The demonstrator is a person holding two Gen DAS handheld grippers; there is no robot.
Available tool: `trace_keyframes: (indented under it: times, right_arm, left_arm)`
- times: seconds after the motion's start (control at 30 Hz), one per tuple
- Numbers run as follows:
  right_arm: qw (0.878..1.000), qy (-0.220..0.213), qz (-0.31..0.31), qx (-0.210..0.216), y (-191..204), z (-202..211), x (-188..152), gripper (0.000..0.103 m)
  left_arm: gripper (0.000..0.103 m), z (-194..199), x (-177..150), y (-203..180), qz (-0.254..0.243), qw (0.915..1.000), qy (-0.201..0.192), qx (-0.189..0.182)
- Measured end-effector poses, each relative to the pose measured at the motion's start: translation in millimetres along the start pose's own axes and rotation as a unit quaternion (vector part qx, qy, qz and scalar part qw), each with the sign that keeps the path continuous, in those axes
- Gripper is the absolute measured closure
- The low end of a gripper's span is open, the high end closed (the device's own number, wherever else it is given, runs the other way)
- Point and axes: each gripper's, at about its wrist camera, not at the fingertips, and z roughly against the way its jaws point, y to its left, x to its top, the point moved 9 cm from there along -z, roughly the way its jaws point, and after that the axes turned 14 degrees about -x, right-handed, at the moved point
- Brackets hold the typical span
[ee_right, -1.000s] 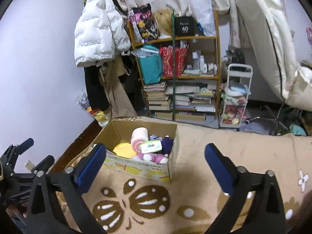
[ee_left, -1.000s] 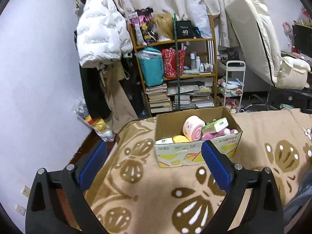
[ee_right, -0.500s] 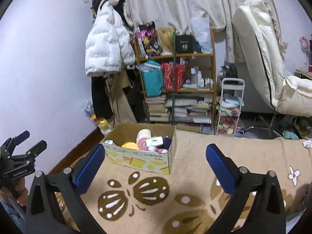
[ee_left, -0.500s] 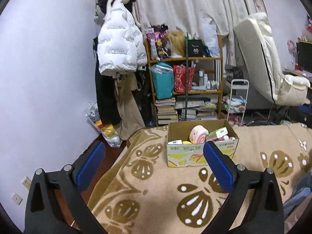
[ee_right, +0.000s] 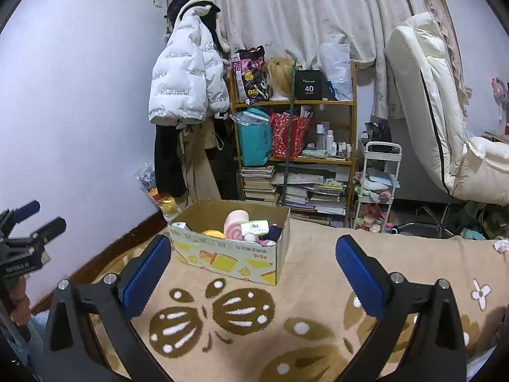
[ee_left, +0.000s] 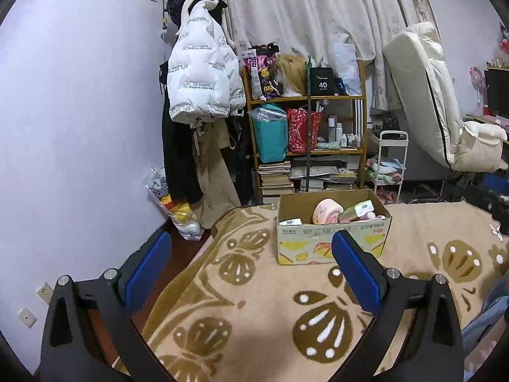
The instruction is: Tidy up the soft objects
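Cluttered bedroom, beige patterned blanket (ee_left: 254, 302); full cardboard box (ee_left: 332, 240) well apart; both jaws apart, empty; overfilling risks spilling.

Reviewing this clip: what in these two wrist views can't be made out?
- Lower contents of the cardboard box: left wrist view, hidden by its front wall; only the pink roll and top items show.
- Print on the green packet: right wrist view, too small.
- Left gripper: right wrist view, cut off by the frame edge.
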Motion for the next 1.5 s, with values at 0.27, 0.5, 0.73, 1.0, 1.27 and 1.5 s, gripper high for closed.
trace_keyframes:
  times: [0.27,0.5,0.73,1.0,1.27,1.5]
  right_arm:
    - [1.0,0.005,0.009,-0.03,-3.8,-15.6,-12.7,0.0]
    - [1.0,0.009,0.001,-0.029,-7.0,-19.3,-16.2,0.0]
    - [0.999,0.009,0.001,-0.032,-8.2,-19.0,-17.5,0.0]
    - [1.0,0.01,0.0,-0.03,-8.4,-19.4,-18.1,0.0]
    - [0.999,0.011,-0.002,-0.031,-8.9,-19.6,-17.7,0.0]
    - [0.999,0.012,-0.003,-0.03,-9.5,-20.7,-20.0,0.0]
  left_arm:
    - [0.003,-12.6,-13.2,2.2,-0.008,0.9997,0.02,0.01]
    - [0.003,-13.5,-14.9,2.0,-0.01,0.9997,0.021,0.01]
    - [0.003,-13.9,-17.5,1.6,-0.016,0.9996,0.019,0.012]
    - [0.003,-13.3,-18.8,1.5,-0.016,0.9995,0.021,0.014]
    - [0.003,-14.2,-17.8,3.0,-0.016,0.9996,0.019,0.016]
    - [0.003,-14.7,-17.6,2.0,-0.019,0.9994,0.017,0.023]
